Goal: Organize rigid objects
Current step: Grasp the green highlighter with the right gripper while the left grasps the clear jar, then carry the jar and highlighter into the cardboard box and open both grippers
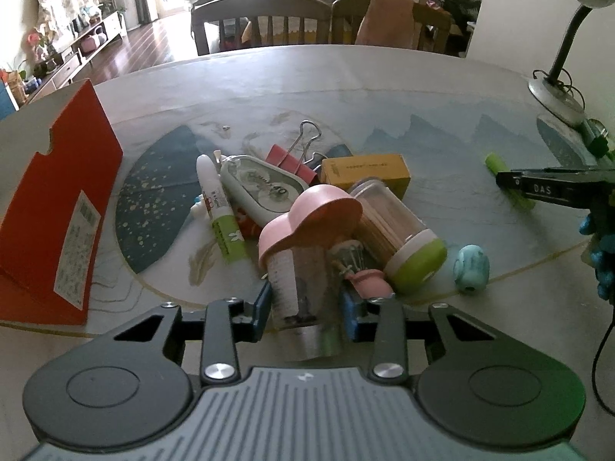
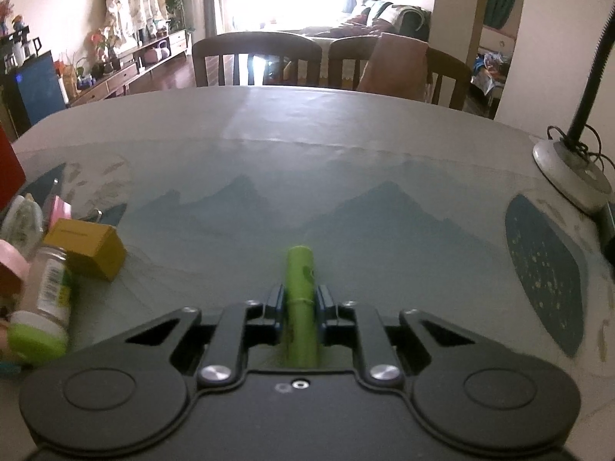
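Left gripper (image 1: 305,307), bottom centre of the left wrist view, pinches a clear bottle with a pink heart-shaped cap (image 1: 303,269), blue pads against both its sides. Just behind it the pile sits mid-frame on the table (image 1: 346,77): toothpick jar with green lid (image 1: 399,238), teal ball (image 1: 471,268), white-green tube (image 1: 221,207), yellow box (image 1: 365,173), red binder clip (image 1: 292,157), and a red carton (image 1: 57,207) at left edge. Right gripper (image 2: 300,303), lower centre of its view, is clamped on a green stick (image 2: 300,280) pointing up-frame, lamp base (image 2: 569,176) far right.

A home: dining chairs (image 2: 256,59), sofa (image 2: 380,19), sideboard (image 2: 127,71).
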Demonstrator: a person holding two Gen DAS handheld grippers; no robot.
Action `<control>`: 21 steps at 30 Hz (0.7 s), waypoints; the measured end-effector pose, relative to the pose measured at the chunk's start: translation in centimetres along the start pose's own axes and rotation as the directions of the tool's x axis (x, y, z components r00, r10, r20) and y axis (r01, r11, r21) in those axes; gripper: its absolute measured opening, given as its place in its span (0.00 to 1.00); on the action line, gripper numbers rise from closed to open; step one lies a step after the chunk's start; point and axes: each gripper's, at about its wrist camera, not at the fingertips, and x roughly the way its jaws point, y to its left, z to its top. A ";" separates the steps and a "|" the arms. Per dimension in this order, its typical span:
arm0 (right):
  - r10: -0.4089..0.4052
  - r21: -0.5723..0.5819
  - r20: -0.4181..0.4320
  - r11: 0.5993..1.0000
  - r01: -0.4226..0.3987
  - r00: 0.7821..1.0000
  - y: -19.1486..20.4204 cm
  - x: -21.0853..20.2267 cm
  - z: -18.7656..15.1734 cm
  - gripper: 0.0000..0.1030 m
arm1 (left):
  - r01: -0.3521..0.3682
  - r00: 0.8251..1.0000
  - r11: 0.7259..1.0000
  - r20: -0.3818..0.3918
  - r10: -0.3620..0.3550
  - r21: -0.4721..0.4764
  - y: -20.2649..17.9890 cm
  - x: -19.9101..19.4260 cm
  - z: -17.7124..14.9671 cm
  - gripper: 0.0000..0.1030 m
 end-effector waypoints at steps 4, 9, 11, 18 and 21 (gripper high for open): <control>0.028 0.030 0.009 0.999 -0.028 1.000 0.6 -1.7 -0.2 0.15 | 0.009 1.000 1.000 0.004 -0.009 -0.009 0.1 -0.5 -0.1 0.36; 0.079 0.037 0.023 0.996 -0.080 0.997 2.2 -4.3 -0.6 0.15 | 0.018 1.000 1.000 0.018 -0.018 -0.020 0.5 -1.4 -0.5 0.35; 0.103 0.035 0.033 0.994 -0.104 0.994 3.1 -5.5 -0.9 0.15 | 0.021 1.000 0.999 0.022 -0.021 -0.030 0.9 -1.7 -0.7 0.35; 0.199 -0.004 0.060 0.980 -0.199 0.978 6.0 -9.2 -1.2 0.15 | 0.032 0.998 0.998 0.049 -0.029 -0.063 2.3 -3.3 -1.6 0.35; 0.230 -0.021 0.066 0.973 -0.229 0.971 7.4 -10.4 -1.1 0.15 | 0.036 0.997 0.996 0.066 -0.031 -0.077 3.0 -4.2 -1.7 0.35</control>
